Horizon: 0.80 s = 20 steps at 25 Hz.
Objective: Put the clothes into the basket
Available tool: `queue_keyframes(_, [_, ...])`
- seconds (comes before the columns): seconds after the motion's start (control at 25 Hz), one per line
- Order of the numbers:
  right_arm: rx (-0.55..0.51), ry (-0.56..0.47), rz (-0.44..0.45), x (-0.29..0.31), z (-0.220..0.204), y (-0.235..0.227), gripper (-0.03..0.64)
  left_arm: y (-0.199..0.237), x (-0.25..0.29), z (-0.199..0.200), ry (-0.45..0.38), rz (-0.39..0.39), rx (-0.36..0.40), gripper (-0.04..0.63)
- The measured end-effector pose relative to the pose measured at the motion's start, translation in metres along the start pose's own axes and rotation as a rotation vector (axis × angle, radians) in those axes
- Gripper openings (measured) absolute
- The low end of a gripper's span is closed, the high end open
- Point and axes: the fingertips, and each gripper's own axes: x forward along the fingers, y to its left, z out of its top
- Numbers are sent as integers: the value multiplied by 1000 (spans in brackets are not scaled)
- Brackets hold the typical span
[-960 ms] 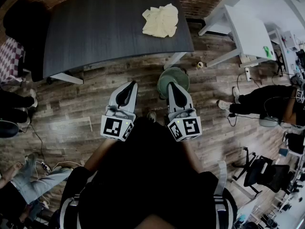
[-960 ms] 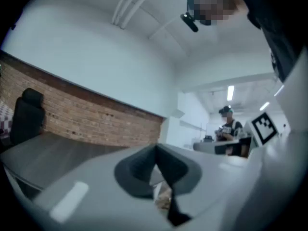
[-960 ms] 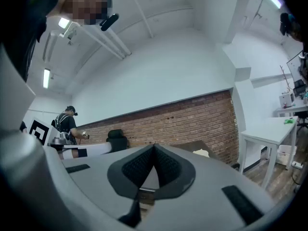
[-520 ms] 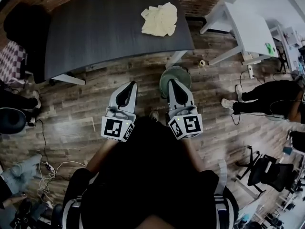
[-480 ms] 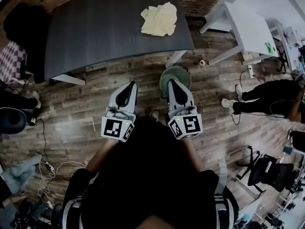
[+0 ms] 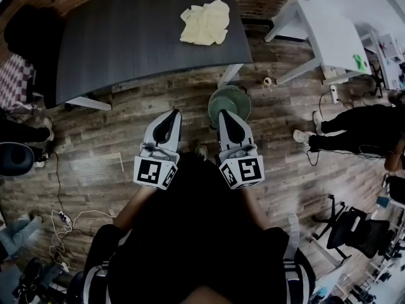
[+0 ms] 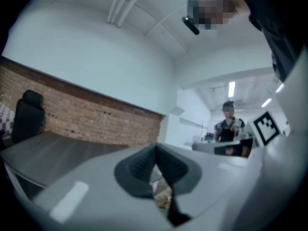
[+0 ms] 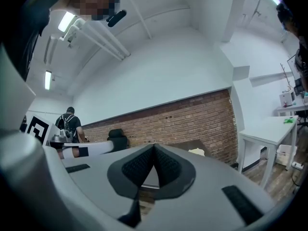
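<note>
Left gripper (image 6: 171,113) and right gripper (image 6: 223,114): jaws together, nothing between them, held level over the wood floor (image 6: 95,151). Pale yellow clothes (image 6: 204,23) lie crumpled on the dark table (image 6: 126,37). The green basket (image 6: 230,99) stands on the floor beside the table leg, just ahead of the right gripper.

Left gripper (image 6: 174,113), right gripper (image 6: 223,113), jaws together, level
</note>
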Motion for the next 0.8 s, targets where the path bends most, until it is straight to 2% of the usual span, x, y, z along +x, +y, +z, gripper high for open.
queue_keyframes(0.4, [22,6,45,-23,-7,-33,5,-51,21,-10,16,7,16,5])
queue_keyframes(0.64, [43,10,35,-23,-9,-41,5,-52,30,-16,39,14,30,5])
queue_keyframes(0.8, [46,29,16,-15,-16,-46,5,-49,42,-27,61,-11,7,5])
